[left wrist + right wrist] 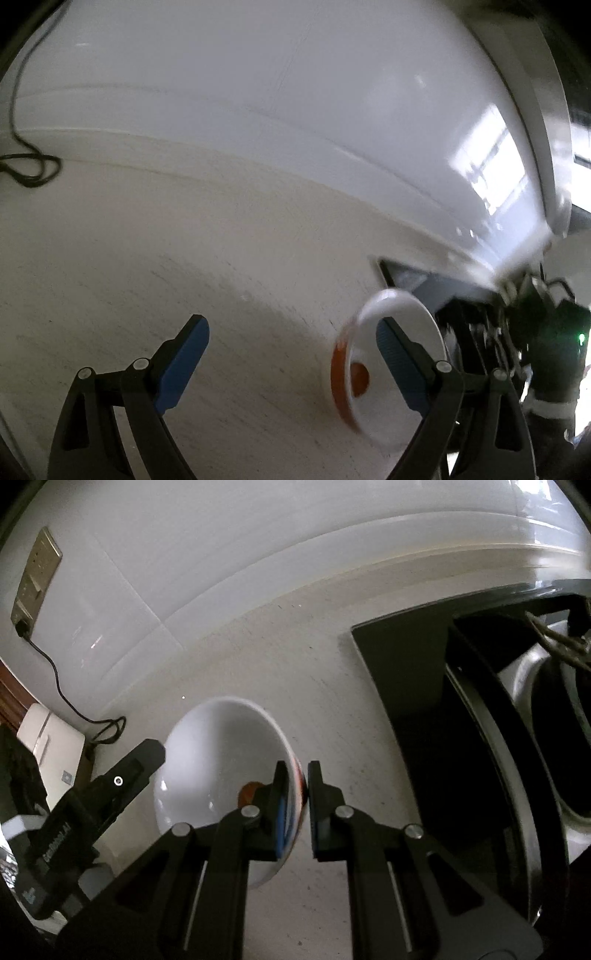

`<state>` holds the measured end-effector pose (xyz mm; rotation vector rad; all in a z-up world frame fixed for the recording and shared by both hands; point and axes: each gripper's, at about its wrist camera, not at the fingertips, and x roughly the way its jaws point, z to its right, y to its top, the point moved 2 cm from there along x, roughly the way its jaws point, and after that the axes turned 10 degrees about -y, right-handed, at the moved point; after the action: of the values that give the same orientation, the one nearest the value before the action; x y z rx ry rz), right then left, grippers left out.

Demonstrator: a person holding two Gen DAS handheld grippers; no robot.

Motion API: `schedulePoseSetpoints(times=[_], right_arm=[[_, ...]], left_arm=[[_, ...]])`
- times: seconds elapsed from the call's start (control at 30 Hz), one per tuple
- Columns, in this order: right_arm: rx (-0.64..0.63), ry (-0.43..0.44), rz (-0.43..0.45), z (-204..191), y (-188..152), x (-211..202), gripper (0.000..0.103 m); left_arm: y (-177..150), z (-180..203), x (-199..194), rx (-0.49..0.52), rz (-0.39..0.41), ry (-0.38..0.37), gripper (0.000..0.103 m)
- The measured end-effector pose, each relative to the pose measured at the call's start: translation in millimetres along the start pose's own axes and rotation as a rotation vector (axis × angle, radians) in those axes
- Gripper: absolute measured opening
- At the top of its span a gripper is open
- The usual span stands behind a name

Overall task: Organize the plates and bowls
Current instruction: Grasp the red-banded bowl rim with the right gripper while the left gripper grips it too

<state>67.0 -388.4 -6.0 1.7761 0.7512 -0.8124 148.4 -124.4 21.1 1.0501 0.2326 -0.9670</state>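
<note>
A white bowl [218, 760] with an orange-red band outside and an orange spot inside is held tilted above the pale counter [295, 672]. My right gripper [297, 794] is shut on the bowl's right rim, one finger inside and one outside. In the left wrist view the same bowl [399, 314] shows blurred at lower right, partly behind my right fingertip [391, 343]. My left gripper [291, 354] is open and empty over the counter, left of the bowl. It also shows in the right wrist view [129, 771] beside the bowl's left rim.
A black stove top [413, 716] with a metal pot [535, 701] lies right of the bowl. A wall socket [35, 579] with a black cable [66, 698] is at far left, above a white device [51, 746]. White tiled wall [258, 74] behind the counter.
</note>
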Motion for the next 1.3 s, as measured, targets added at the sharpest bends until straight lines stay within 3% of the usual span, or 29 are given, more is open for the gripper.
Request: schedulePoseSetpoints(times=[0.1,0.17,0.23,0.33,0.47,0.53,0.63,0.7,0.77,0.87,0.97,1.07,1.3], right_arm=[[0.026,0.012,-0.016,4.9,-2.6,3.2,0.022],[0.046,0.02,-0.023,8.7,-1.2,4.7,0.044],[0.056,-0.005,-0.015,11.3,-0.9,1.4,0.051],[0.07,0.019,0.009,14.1,0.9,-6.0,0.051],[0.056,0.008,0.005,11.7,-1.0,-7.3,0.051],[0.049,-0.001,0.009,9.9,-2.2,-8.8,0.037],[0.041,0.005,0.021,6.5,-3.4,-8.5,0.034],[0.042,0.016,0.017,6.8,-4.7,-8.9,0.033],[0.049,0.036,0.008,6.9,-4.8,-3.9,0.03],[0.035,0.029,0.015,3.9,-5.6,-4.1,0.027],[0.026,0.021,0.018,2.0,-6.1,-4.1,0.025],[0.051,0.053,0.0,4.4,-6.9,-2.8,0.022],[0.059,0.139,0.006,-4.0,-7.5,-12.5,0.018]], left_arm=[[-4.7,6.0,9.9,0.031,-0.037,0.02,0.093],[-8.5,6.3,14.4,0.041,-0.047,0.031,0.092],[-9.5,6.6,19.2,0.03,-0.047,0.047,0.092],[-14.1,-0.3,22.0,0.016,-0.048,0.06,0.092],[-18.0,-3.7,26.1,-0.026,-0.07,-0.012,0.082],[-19.5,-0.9,27.3,-0.021,-0.067,-0.03,0.077],[-21.3,6.3,29.0,0.006,-0.061,-0.063,0.062],[-21.9,13.2,28.4,0.027,-0.056,-0.105,0.04],[-22.1,20.6,25.8,0.048,-0.055,-0.124,0.024],[-23.6,31.6,23.8,0.122,-0.041,-0.05,0.022],[-22.6,29.9,20.4,0.115,-0.028,-0.051,0.021],[-20.5,25.4,13.3,0.112,-0.013,-0.04,0.016],[-16.3,24.7,-5.5,0.109,0.053,0.0,0.016]])
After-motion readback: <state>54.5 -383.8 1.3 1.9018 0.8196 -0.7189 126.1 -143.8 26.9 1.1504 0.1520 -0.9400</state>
